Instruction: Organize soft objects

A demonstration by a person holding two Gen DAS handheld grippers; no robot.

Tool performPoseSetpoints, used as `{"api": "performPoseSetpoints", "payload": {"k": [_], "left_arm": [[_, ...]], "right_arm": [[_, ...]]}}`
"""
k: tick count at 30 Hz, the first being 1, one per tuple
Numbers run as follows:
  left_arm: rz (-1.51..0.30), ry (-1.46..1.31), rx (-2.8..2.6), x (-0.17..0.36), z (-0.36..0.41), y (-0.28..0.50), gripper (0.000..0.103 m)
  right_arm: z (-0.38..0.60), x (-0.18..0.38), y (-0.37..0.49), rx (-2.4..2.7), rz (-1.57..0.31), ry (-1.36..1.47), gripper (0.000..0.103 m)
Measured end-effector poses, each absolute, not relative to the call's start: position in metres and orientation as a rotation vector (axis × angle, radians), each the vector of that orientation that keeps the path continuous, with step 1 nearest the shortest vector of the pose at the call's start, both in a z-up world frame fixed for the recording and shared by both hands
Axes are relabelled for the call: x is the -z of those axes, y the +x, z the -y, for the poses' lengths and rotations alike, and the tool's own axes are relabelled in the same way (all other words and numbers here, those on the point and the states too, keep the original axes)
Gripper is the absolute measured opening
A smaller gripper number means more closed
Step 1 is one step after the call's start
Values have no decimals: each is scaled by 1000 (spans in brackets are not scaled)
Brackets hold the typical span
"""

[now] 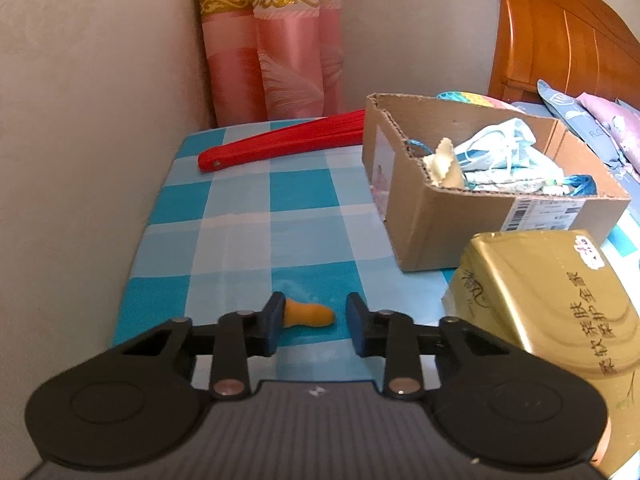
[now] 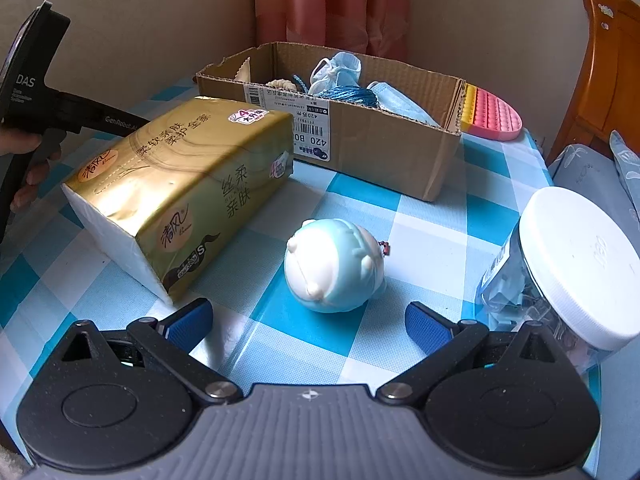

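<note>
Near tabletop's left edge, left tongs (image 1: 314, 328) apart around orange earplug (image 1: 310, 315); right tongs (image 2: 308, 320) apart before squishy toy (image 2: 334, 266); cardboard box (image 2: 380, 148) part-filled.

"DAS" on the left tongs (image 2: 24, 84); "420" on the cardboard box (image 2: 316, 142).

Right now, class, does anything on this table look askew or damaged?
Yes. The gold tissue pack lies tilted, one end raised toward the cardboard box. The box's top rim is torn and ragged. Nothing looks spilled.
</note>
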State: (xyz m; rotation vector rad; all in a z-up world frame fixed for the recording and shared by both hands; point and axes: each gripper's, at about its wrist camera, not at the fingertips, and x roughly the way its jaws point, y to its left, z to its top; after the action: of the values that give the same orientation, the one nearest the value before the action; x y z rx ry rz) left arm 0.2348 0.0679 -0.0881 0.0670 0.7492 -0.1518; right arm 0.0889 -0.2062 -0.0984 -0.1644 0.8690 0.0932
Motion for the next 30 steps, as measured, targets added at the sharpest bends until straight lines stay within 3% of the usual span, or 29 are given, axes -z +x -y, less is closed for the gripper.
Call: {"api": "performPoseSetpoints", "payload": {"k": [10, 13, 19, 30], "left_arm": [[-755, 58, 136, 88, -66, 234, 25], [-761, 47, 134, 87, -67, 234, 25], [-774, 49, 131, 86, -67, 235, 25], [-766, 42, 159, 62, -62, 220, 25]], "right_arm": [[203, 99, 100, -98, -857, -169, 103], [201, 97, 106, -86, -839, -181, 94], [202, 89, 105, -45, -824, -191, 59], [202, 67, 92, -59, -793, -168, 54]]}}
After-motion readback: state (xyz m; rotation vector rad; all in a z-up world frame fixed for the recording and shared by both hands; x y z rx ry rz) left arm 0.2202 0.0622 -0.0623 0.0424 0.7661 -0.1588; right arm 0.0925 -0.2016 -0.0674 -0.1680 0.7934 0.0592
